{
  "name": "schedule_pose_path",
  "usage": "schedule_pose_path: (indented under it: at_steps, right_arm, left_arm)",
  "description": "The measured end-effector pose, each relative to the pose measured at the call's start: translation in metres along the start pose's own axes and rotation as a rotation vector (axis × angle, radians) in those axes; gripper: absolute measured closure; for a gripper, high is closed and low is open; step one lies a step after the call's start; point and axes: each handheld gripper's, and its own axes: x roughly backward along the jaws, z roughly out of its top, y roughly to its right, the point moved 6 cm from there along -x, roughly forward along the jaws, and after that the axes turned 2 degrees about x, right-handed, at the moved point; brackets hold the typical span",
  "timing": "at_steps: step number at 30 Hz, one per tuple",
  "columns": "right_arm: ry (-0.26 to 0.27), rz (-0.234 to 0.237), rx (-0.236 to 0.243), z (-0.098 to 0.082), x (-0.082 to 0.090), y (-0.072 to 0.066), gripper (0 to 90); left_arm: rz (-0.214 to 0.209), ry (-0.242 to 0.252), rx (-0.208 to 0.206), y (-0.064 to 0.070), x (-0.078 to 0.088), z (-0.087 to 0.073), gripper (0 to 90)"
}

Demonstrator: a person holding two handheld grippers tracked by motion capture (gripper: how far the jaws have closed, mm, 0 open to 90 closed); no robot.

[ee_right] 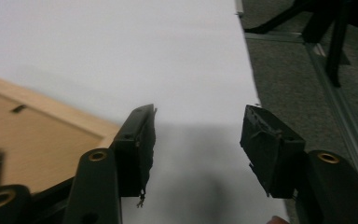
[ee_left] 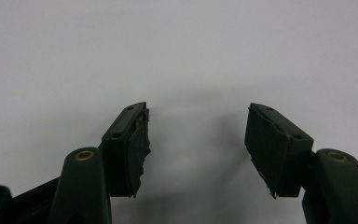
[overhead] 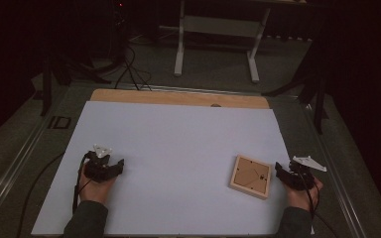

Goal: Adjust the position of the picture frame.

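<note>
Wooden picture frame (overhead: 250, 176) face down on white sheet (overhead: 178, 148), just beside right gripper (overhead: 284, 171). Jaws wide, empty. Left gripper (overhead: 116, 166) likewise gaping, well apart.

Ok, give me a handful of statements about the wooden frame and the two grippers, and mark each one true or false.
1. The wooden frame lies flat on the white sheet, back side up. True.
2. The right gripper is clamped on the frame. False: its jaws stand open with nothing between them, and the frame lies just beside them.
3. The left gripper is open over bare sheet. True.
4. The frame lies nearer the left gripper than the right. False: it lies close to the right gripper, far from the left.
5. The white sheet covers the whole wooden board. False: a strip of board shows along the far edge.
</note>
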Motion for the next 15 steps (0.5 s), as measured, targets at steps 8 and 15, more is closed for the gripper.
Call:
schedule_pose_path:
  at_steps: [8,15]
  right_arm:
    - [0.001,0.041,0.010,-0.001,0.004,-0.011,48.8]
    - [0.005,0.038,0.027,-0.001,0.007,-0.016,55.9]
  left_arm:
    - [0.033,0.060,-0.050,0.003,0.010,0.006,40.1]
    - [0.027,0.076,-0.016,-0.002,0.013,0.007,40.2]
